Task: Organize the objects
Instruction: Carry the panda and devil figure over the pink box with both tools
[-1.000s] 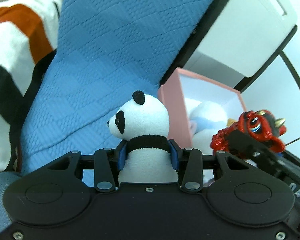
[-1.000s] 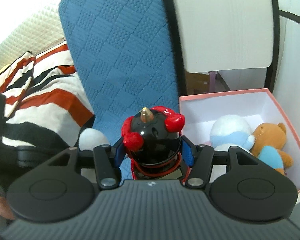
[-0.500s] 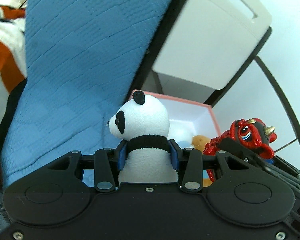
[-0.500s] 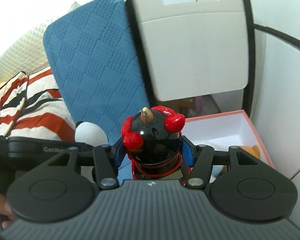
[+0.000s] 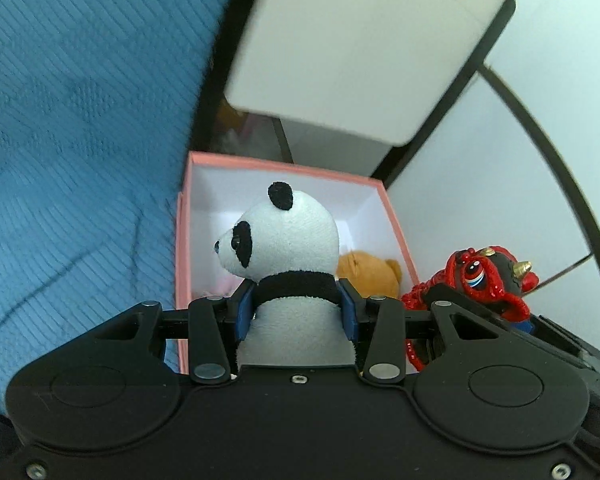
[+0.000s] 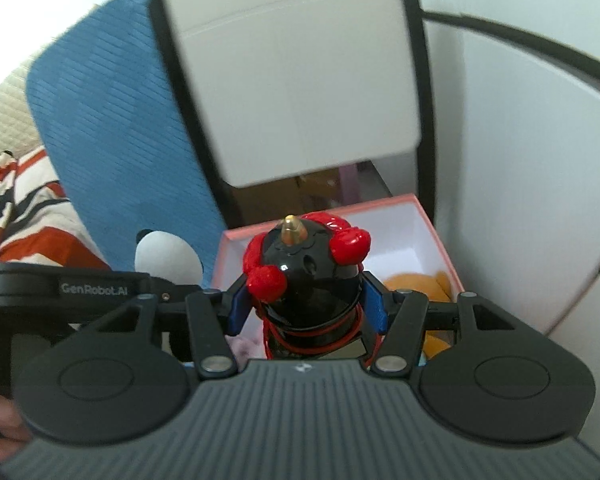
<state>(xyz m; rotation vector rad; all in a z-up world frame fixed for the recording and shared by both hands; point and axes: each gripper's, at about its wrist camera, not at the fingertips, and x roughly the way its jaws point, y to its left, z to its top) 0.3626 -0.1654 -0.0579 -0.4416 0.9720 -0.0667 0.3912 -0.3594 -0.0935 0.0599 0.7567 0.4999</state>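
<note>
The left gripper [image 5: 296,312] points forward over the near edge of a pink box [image 5: 284,166], its blue-padded fingers [image 5: 245,312] clamped on the body of a panda plush [image 5: 288,248] just below the black neck band. The panda stands upright, its face turned left, and it is lined up with the box opening. The right gripper [image 6: 306,308] is just beside the left one, also aimed at the box, and its blue pads press both sides of a red and black figurine [image 6: 306,276]; from the left wrist view that figurine [image 5: 488,280] shows at the right, level with the panda.

On the side of the left gripper, seen from the right wrist, white letters read "GenRobot.AI" [image 6: 95,289].

The panda is fuzzy white pile with black ears and eye patches. The figurine is glossy hard material, with a black rounded head, red lumpy trim, a small gold horn on top and a painted blue eye. The box is square-cornered, pink outside and plain white inside, and holds an orange-brown teddy bear [image 5: 370,272]. To the left lies a blue quilted cover [image 5: 80,140] with a raised check weave, and beyond it a striped cloth [image 6: 20,208] in orange, black and white. Behind the box stands a smooth pale chair back [image 6: 300,80] on a black frame.
</note>
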